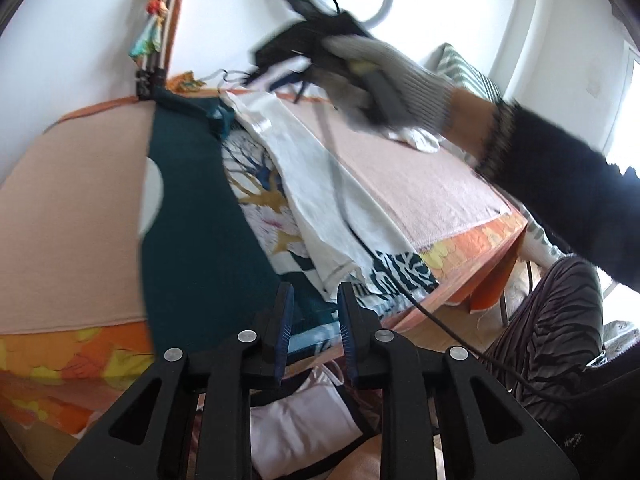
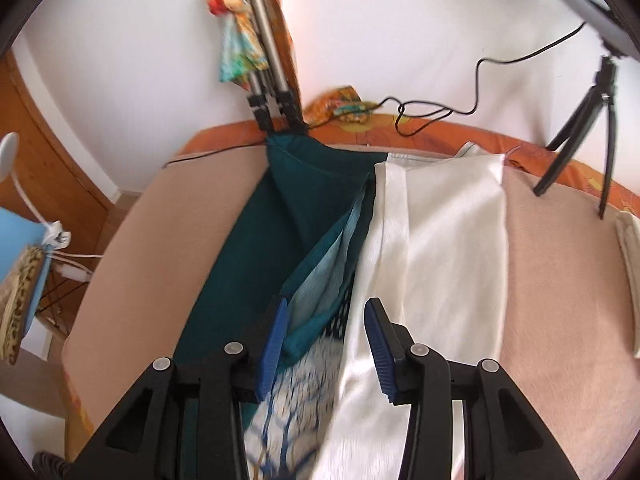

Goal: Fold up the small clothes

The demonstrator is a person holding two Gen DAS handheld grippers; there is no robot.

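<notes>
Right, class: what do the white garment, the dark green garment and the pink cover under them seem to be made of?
White garment: probably satin or a similar smooth weave, as it shows a soft sheen. Dark green garment: matt, likely cotton knit, no shine. Pink cover: looks like terry or fleece, with a fuzzy, dull nap.

Our left gripper (image 1: 312,304) hovers with its jaws parted and nothing between them, above the near edge of the clothes: a dark teal garment (image 1: 192,208), a white cloth (image 1: 320,200). Far right, our gloved hand (image 1: 384,80) grips the blurred right gripper (image 1: 296,46).
</notes>
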